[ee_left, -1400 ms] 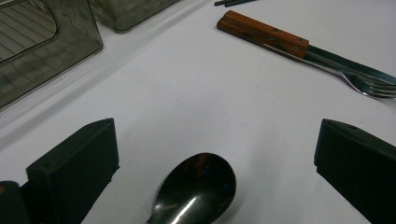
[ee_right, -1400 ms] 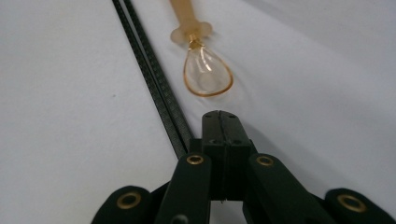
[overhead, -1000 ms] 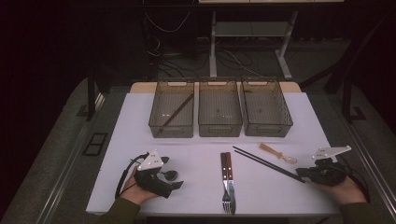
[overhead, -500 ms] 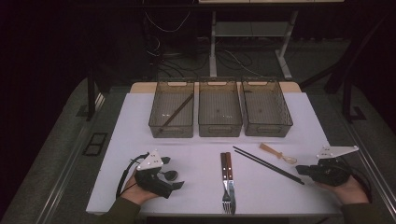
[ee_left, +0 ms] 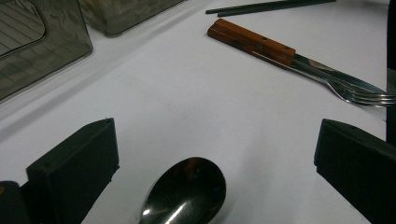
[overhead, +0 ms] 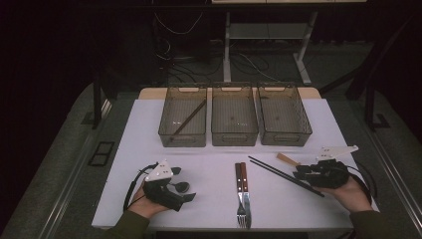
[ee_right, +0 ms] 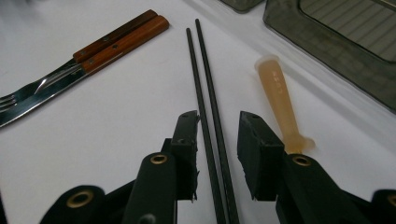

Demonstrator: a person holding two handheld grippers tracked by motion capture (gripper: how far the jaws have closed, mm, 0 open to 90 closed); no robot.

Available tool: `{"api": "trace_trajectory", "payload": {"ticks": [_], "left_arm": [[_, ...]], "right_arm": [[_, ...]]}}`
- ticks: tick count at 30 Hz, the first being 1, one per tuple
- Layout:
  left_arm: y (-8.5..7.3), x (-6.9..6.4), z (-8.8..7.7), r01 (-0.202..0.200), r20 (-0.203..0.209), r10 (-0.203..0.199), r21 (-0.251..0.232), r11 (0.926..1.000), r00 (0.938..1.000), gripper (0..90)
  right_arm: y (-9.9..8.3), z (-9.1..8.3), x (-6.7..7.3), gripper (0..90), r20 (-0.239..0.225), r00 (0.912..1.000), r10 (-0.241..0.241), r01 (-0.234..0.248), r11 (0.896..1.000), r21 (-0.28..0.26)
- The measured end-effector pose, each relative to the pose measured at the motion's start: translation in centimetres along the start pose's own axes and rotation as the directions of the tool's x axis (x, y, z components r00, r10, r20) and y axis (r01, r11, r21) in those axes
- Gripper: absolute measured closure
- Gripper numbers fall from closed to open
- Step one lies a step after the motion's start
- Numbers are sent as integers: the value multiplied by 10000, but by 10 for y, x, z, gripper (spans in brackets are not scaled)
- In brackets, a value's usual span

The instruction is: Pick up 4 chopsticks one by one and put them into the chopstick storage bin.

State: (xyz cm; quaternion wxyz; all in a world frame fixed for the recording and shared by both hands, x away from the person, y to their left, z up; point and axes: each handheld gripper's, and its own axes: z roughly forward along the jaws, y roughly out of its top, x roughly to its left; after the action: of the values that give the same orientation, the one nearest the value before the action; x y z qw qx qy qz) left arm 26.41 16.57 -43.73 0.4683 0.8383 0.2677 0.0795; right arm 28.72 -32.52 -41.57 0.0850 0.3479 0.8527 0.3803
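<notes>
right gripper (ee_right: 215, 135): jaws just opened a bit, chopsticks (ee_right: 205, 84) lying loose between | left gripper (ee_left: 215, 154): jaws wide apart over spoon (ee_left: 187, 193)

A lab: dark room, white table (overhead: 149, 124), loose cables (overhead: 171, 27) behind

The table (overhead: 214, 199) wears a plain white top, ringed by dark grey floor. Three bins (overhead: 234, 122) stand smoky, see-through brown-grey, their bottoms ribbed in fine lines. The chopsticks (ee_right: 205, 84) are matt black. Knife and fork (ee_right: 93, 46) have warm reddish-brown wooden handles with small dark rivets, and bright silver metal beyond them. The small plastic handle (ee_right: 280, 100) is pale translucent amber. The spoon (ee_left: 187, 193) bowl shines dark mirror-silver. Both the left gripper (overhead: 180, 191) and the right gripper (overhead: 301, 173) are black, each topped by a light grey plate.
</notes>
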Motion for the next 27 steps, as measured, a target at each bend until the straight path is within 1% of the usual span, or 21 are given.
{"api": "trace_trajectory", "payload": {"ticks": [1, 2, 4, 6, 7, 8, 11, 15, 18, 21, 23, 27], "left_arm": [[0, 0, 0, 19, -4, -19, -11, 10000, 10000, 0], [0, 0, 0, 24, -9, -24, -22, 10000, 10000, 0], [0, 0, 0, -8, 11, 8, -39, 10000, 10000, 0], [0, -1, 0, 0, 13, 0, -30, 10000, 10000, 0], [0, -1, 0, -3, 16, 3, -14, 10000, 10000, 0], [0, 0, 0, -14, 13, 14, -2, 10000, 10000, 0], [0, -1, 0, -25, 14, 25, -34, 10000, 10000, 0], [0, -1, 0, -22, 9, 22, 1, 10000, 10000, 0], [0, -1, 0, -5, 2, 5, 8, 10000, 10000, 0], [0, -1, 0, -14, 2, 14, 8, 10000, 10000, 0], [0, -1, 0, -29, 5, 29, 12, 10000, 10000, 0], [0, -1, 0, -35, 7, 35, 18, 10000, 10000, 0]], "right_arm": [[2, 3, -1, 675, 36, 10000, 23, -23, 10000, 9], [4, 6, -2, 689, -31, 10000, 23, -23, 10000, 11], [6, 13, -2, 711, -290, 9996, -64, 69, 9998, 172], [7, 18, -1, 730, -267, 9994, -221, 232, 9988, 428], [6, 20, -1, 735, -196, 9994, -279, 290, 9979, 575], [6, 22, -1, 745, -30, 9994, -339, 340, 9973, 654], [2, 23, -4, 782, 118, 9993, -345, 334, 9962, 807], [-1, 23, -7, 813, 29, 9993, -384, 380, 9947, 953], [-1, 24, -6, 824, -126, 9989, -448, 459, 9941, 981], [-1, 27, -6, 827, -181, 9982, -570, 587, 9915, 1158], [-2, 28, -5, 833, -117, 9976, -684, 693, 9892, 1291], [-3, 29, -6, 846, -65, 9978, -658, 661, 9885, 1364]]}}
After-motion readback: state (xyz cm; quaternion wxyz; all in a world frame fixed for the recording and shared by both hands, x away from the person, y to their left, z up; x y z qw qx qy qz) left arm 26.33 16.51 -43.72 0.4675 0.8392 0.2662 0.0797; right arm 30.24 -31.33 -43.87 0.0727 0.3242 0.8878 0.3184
